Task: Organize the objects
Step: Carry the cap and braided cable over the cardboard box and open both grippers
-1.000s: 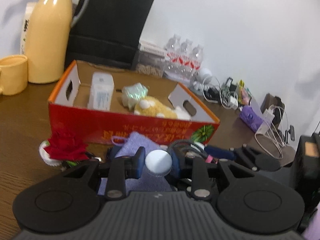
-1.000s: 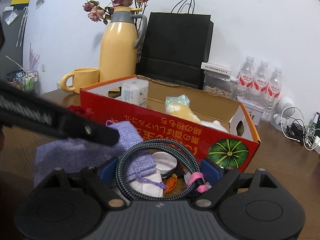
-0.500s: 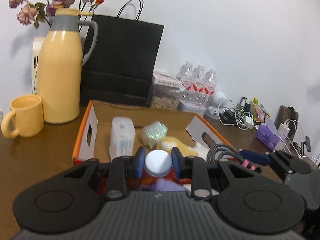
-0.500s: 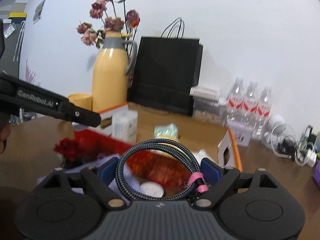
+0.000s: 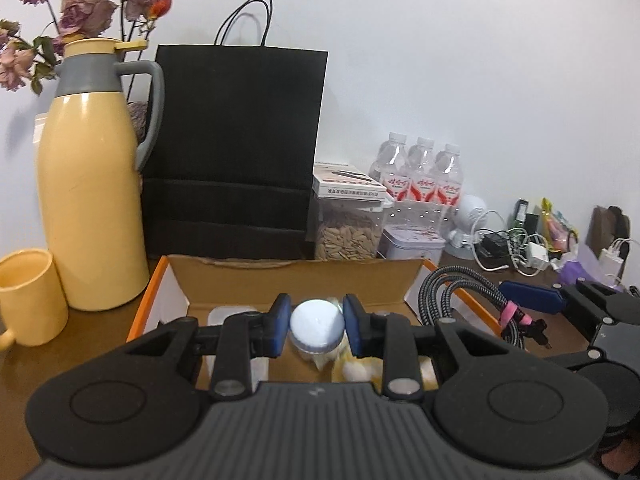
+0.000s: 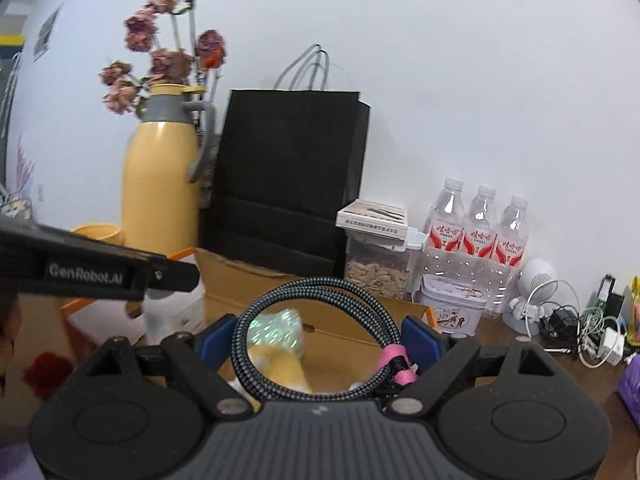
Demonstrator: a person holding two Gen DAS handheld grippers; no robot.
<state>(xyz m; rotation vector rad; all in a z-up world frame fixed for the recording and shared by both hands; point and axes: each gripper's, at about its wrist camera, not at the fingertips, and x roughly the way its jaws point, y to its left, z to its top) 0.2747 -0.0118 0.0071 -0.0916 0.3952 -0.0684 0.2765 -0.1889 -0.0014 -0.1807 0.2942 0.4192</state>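
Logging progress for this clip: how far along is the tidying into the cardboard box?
Partway. Done: a white container, a shiny green packet and a yellow plush already lie in the box. In hand: the left tongs grip a small white-lidded jar, and the right tongs hold a coiled cable, both above the box. Left: releasing these two; a red item lies outside the box.

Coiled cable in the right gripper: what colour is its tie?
Pink; the tie wraps the black-and-grey braided cable, clearest in the right wrist view.
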